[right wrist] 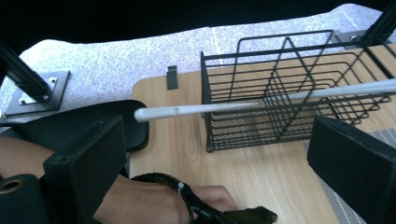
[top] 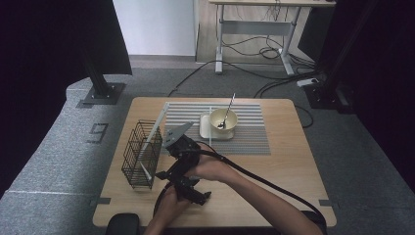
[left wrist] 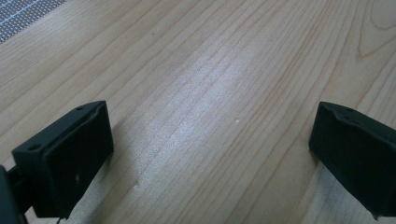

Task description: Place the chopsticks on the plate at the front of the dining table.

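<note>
Facing the white rod (right wrist: pixel 261 100) in the wire basket (right wrist: pixel 289 88), my right claw (right wrist: pixel 224 158) gapes empty — light, stiff, slick; I'd pinch its free end.

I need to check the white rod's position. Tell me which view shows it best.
The right gripper view: the white rod runs large across the wire basket, its near end plain. The high view shows the rod small, slanting over the basket. The left gripper view shows bare table.

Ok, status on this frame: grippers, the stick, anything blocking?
Both grippers open, empty: left, right. Long white stick leaning in black wire basket. Nothing blocking.
</note>
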`<state>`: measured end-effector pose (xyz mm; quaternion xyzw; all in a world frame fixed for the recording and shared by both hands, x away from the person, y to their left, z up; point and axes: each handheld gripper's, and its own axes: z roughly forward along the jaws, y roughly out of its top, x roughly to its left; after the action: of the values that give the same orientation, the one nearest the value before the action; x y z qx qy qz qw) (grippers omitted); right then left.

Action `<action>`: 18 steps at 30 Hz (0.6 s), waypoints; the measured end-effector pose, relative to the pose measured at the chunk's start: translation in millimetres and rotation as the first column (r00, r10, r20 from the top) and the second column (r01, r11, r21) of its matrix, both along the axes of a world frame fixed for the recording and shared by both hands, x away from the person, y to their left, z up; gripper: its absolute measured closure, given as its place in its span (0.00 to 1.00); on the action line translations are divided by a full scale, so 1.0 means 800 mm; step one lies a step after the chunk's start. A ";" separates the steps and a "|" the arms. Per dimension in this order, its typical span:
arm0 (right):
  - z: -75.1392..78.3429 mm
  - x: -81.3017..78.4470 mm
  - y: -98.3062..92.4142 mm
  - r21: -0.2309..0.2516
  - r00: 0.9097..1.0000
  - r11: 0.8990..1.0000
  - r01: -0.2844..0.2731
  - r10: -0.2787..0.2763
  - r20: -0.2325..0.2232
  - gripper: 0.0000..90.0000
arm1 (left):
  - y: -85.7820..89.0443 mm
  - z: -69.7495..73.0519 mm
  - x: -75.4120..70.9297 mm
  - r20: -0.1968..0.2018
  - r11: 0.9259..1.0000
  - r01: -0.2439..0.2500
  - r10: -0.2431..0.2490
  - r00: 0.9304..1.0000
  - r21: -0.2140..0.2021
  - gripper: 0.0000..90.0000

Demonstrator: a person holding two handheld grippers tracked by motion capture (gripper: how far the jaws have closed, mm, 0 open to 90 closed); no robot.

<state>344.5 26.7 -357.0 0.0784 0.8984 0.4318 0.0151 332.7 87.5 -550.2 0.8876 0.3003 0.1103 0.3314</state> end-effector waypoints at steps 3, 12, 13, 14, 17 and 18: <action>-0.001 -0.002 0.011 -0.009 1.000 1.000 -0.012 0.012 -0.001 0.05 | 0.000 0.000 0.000 0.000 1.000 0.000 0.000 1.000 0.000 0.00; -0.015 -0.007 0.040 -0.031 0.998 0.998 -0.058 0.057 -0.026 0.05 | 0.000 0.000 0.000 -0.002 1.000 0.001 -0.001 1.000 0.003 0.00; -0.018 -0.007 0.043 -0.039 0.998 0.998 -0.056 0.055 -0.032 0.05 | 0.000 0.000 0.000 -0.002 1.000 0.001 -0.001 1.000 0.004 0.00; -0.023 -0.005 0.046 -0.054 0.998 0.997 -0.048 0.046 -0.032 0.07 | 0.000 0.000 0.000 -0.002 1.000 0.001 -0.001 1.000 0.003 0.00; -0.026 -0.002 0.047 -0.066 0.999 0.997 -0.030 0.028 -0.031 0.10 | 0.000 0.000 0.000 -0.002 1.000 -0.003 0.003 1.000 0.000 0.00; -0.027 0.000 0.047 -0.069 0.999 0.997 -0.021 0.019 -0.028 0.12 | 0.000 0.000 0.000 -0.002 1.000 -0.001 0.001 1.000 0.001 0.00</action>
<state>344.9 64.7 -378.5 0.0748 0.9137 0.3994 0.0011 332.6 87.5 -550.1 0.8876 0.3012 0.1098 0.3307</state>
